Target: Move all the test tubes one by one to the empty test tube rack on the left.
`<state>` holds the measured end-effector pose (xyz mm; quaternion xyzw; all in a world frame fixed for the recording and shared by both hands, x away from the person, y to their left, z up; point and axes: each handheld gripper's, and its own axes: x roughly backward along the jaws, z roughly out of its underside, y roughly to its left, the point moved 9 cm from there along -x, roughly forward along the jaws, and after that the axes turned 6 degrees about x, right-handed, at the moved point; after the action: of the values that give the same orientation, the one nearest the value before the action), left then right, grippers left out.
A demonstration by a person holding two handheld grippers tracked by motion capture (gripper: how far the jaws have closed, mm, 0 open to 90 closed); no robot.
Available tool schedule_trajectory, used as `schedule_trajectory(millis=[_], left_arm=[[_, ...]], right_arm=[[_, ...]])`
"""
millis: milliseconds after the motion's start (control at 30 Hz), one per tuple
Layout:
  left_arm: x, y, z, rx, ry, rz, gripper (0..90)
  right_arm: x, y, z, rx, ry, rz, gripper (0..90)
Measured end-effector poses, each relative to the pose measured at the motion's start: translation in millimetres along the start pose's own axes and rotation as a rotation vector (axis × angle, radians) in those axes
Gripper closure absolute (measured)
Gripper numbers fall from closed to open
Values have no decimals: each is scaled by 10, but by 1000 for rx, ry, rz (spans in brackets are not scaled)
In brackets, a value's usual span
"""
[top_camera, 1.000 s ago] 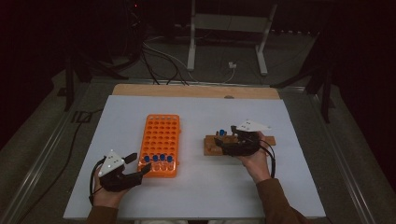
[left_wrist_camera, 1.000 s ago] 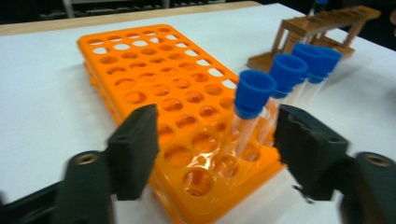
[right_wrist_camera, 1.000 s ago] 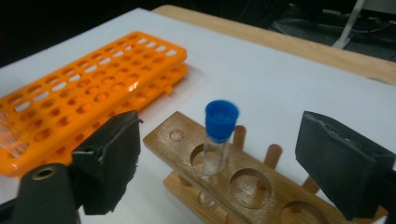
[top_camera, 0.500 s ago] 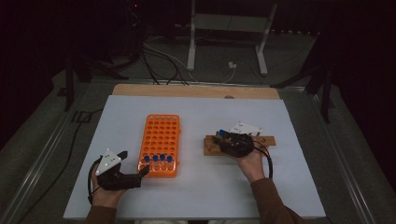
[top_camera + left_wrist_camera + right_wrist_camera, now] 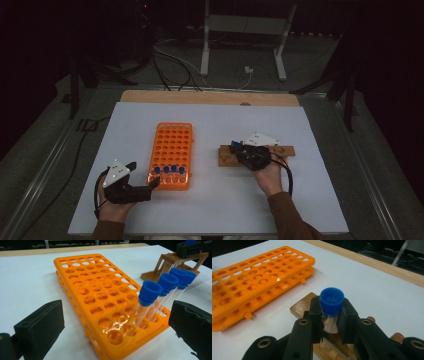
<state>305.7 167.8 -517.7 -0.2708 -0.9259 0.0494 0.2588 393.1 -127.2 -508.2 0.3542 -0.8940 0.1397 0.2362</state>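
Note:
An orange tube rack [image 5: 170,145] lies left of centre, with several blue-capped tubes [image 5: 170,170] upright in its near row. My left gripper [image 5: 143,175] sits at the rack's near left corner. Its jaws have just been opening and stand wide, with the rack corner [image 5: 112,337] and the tubes [image 5: 150,291] ahead and nothing gripped. On the right is a wooden stand [image 5: 280,150]. My right gripper [image 5: 331,315] has just been closing and is shut on a blue-capped tube [image 5: 332,299] that stands in the stand [image 5: 300,307].
The white mat [image 5: 215,205] ends at a wooden strip [image 5: 200,96] along the far side. Beyond the table are metal frame legs [image 5: 205,45] and cables on a dark floor. The orange rack [image 5: 249,277] lies left of the right gripper.
The left gripper's jaws have spread apart beside the rack's near row. The right gripper has shifted slightly left over the wooden stand and shut on the tube.

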Motion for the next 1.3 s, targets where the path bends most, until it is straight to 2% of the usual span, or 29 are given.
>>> schedule_trajectory(millis=[400,700,1033,1200,1300], left_arm=[[-5,1,8,3,3,0,10],[-9,11,5,5,1,-3,10],[5,10,-7,3,-5,-2,10],[5,11,-9,4,-5,-3,10],[4,10,-11,4,-5,-3,10]], right_arm=[[22,6,16,-2,-5,11,764],[25,5,-11,20,10,17,769],[105,-16,-154,-10,-15,8,769],[154,-25,-235,-1,-22,13,770],[186,-40,-287,-13,-28,12,770]])
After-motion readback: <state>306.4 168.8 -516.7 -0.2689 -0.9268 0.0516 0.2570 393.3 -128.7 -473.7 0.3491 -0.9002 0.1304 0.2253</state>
